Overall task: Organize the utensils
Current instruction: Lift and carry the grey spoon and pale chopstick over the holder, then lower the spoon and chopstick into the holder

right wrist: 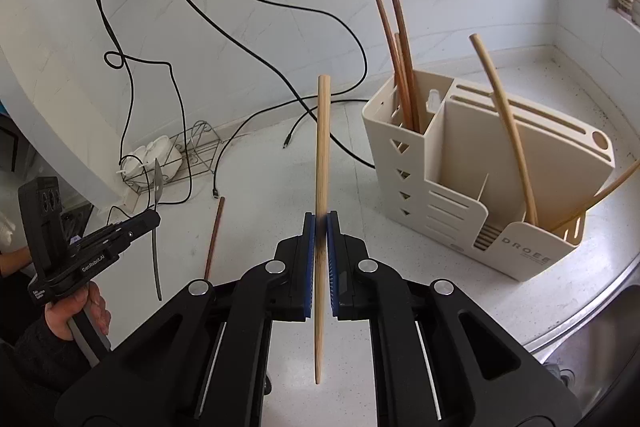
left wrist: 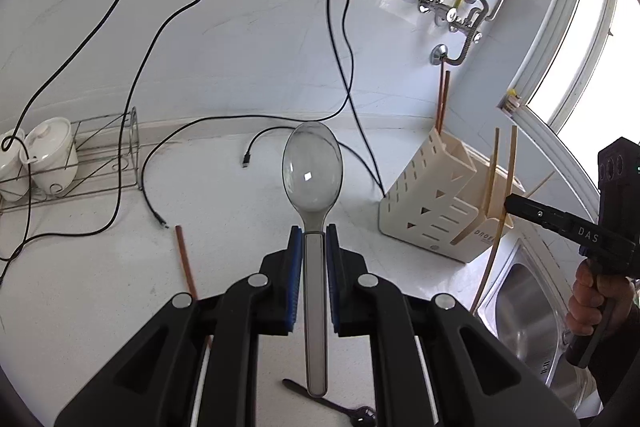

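Note:
My left gripper (left wrist: pixel 313 233) is shut on the handle of a grey metal spoon (left wrist: pixel 312 167), whose bowl points ahead above the white counter. The right wrist view shows that same left gripper (right wrist: pixel 154 217) at the left, with the spoon (right wrist: pixel 155 259) edge-on. My right gripper (right wrist: pixel 320 221) is shut on a pale bamboo chopstick (right wrist: pixel 322 147) that stands nearly upright. A cream utensil holder (right wrist: pixel 460 163) stands to its right, with brown chopsticks (right wrist: pixel 400 47) in its back slot and pale ones (right wrist: pixel 508 131) in front. In the left wrist view the holder (left wrist: pixel 432 203) sits right of the spoon, and the right gripper (left wrist: pixel 510 205) is beside it.
A brown chopstick (left wrist: pixel 186 259) and a black spoon (left wrist: pixel 332 403) lie on the counter near me. Black cables (left wrist: pixel 344 67) trail across the counter and wall. A wire rack (left wrist: pixel 100 155) with white cups stands at the left. A steel sink (left wrist: pixel 528 311) lies to the right.

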